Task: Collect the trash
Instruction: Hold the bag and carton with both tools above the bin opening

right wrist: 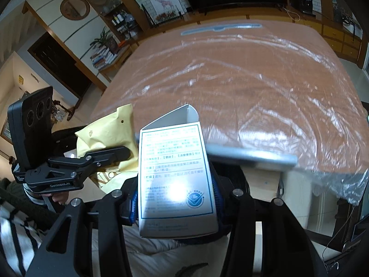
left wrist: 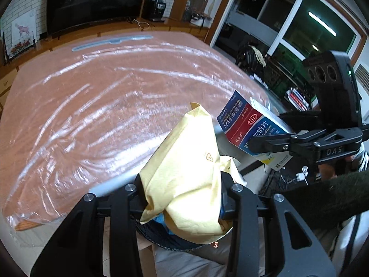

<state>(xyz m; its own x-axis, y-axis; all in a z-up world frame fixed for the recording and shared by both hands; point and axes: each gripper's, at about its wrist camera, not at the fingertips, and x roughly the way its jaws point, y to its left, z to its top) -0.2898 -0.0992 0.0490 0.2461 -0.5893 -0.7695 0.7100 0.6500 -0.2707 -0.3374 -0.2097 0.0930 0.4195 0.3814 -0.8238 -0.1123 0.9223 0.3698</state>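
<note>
My left gripper (left wrist: 182,198) is shut on a crumpled yellow paper bag (left wrist: 186,175), held just off the table's near edge. The bag also shows in the right wrist view (right wrist: 108,127). My right gripper (right wrist: 176,198) is shut on a medicine box (right wrist: 175,175) with an open top flap. In the left wrist view the box (left wrist: 249,127) is blue, red and white, and my right gripper (left wrist: 260,146) holds it beside the bag. Under the bag is a dark round rim (left wrist: 175,242), mostly hidden.
A wooden table (left wrist: 110,97) covered with clear plastic sheet fills the view ahead; it also shows in the right wrist view (right wrist: 242,80). A sideboard with a TV (left wrist: 92,2) stands behind it. Windows and clutter are to the right. Light fabric (right wrist: 161,254) lies below.
</note>
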